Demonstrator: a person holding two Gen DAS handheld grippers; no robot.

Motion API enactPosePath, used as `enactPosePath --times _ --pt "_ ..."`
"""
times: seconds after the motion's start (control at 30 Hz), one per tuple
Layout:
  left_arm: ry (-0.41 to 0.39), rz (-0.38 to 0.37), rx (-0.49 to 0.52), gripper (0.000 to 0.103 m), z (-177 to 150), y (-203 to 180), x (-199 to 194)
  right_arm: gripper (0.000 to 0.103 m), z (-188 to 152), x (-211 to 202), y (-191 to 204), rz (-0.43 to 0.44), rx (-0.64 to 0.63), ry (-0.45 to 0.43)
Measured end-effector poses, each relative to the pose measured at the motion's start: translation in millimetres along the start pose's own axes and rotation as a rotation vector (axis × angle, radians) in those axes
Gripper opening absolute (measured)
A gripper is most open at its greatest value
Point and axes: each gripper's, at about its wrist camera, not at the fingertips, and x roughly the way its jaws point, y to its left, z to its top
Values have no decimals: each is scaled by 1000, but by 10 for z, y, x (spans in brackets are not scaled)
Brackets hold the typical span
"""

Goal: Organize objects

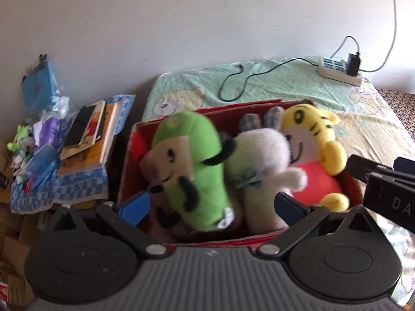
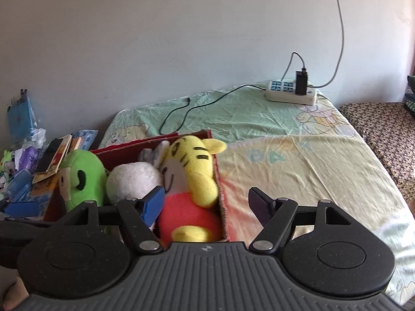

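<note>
A red cardboard box (image 1: 233, 106) (image 2: 222, 202) stands on the bed, packed with plush toys. A green plush (image 1: 192, 171) (image 2: 83, 178) lies on the left, blurred, with a white plush (image 1: 259, 150) (image 2: 132, 178) in the middle. On the right sits a yellow tiger in a red shirt (image 1: 311, 140) (image 2: 192, 165). My left gripper (image 1: 211, 207) hangs open over the box's near side, its fingers either side of the green and white toys without pinching them. My right gripper (image 2: 207, 206) is open over the tiger and the box's right wall, holding nothing.
Books and clutter (image 1: 88, 140) (image 2: 52, 158) are piled on a blue checked cloth left of the box. A power strip (image 1: 339, 71) (image 2: 290, 93) and a black cable (image 1: 233, 85) (image 2: 176, 114) lie on the far sheet. Right of the box is bare sheet (image 2: 298, 171).
</note>
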Motion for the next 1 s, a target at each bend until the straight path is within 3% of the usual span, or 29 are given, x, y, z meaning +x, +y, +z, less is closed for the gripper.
enactPosePath --times 0.2,0.53,1.0 --pt "10 40 -77 102 -51 337 -34 75 54 36 337 61 -95 6" --pt "27 57 -174 102 -146 682 9 75 105 106 552 67 -156 14" --pt "34 16 -105 102 -95 587 129 75 35 97 429 -6 -82 11"
